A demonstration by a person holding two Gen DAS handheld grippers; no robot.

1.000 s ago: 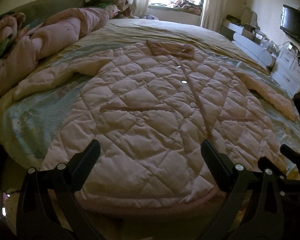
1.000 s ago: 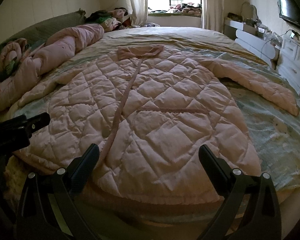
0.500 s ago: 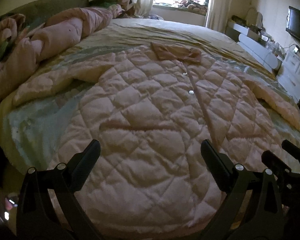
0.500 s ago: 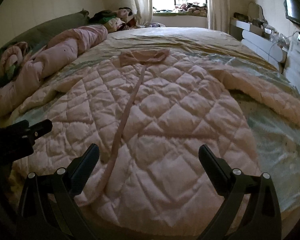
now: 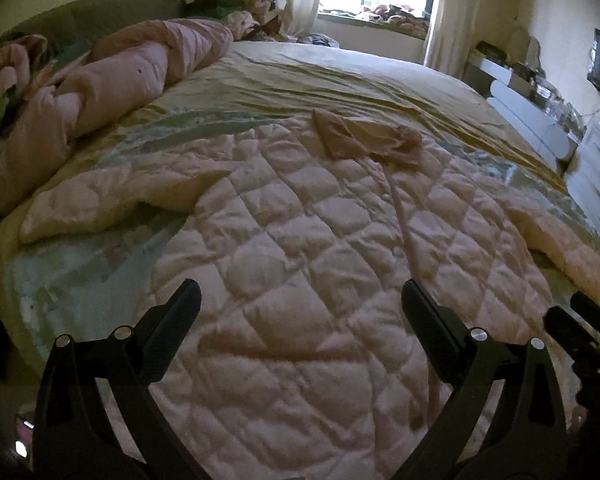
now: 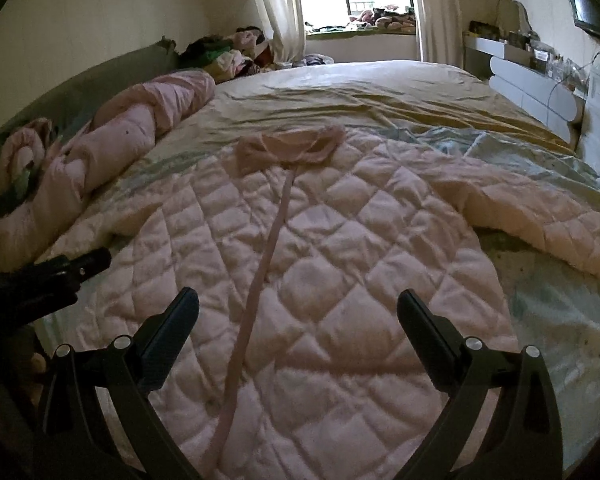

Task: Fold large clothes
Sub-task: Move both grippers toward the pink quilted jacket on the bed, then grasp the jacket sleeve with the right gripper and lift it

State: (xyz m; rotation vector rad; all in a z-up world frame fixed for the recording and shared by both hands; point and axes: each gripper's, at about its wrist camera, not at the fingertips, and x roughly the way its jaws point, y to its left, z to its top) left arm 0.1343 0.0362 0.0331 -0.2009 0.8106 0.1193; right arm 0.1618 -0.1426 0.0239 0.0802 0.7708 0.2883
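Note:
A large pink quilted coat lies flat, front up, on the bed, collar at the far end and both sleeves spread sideways. It also fills the right wrist view, its front placket running toward me. My left gripper is open and empty above the coat's lower left half. My right gripper is open and empty above the lower right half. Each gripper shows at the edge of the other's view.
The bed has a yellow-green sheet. A rolled pink duvet lies along the left side. A clothes pile sits near the window. White drawers and a shelf stand at the right.
Both grippers have moved forward over the coat from its hem toward its middle. The hem has dropped out of view. Both stay open.

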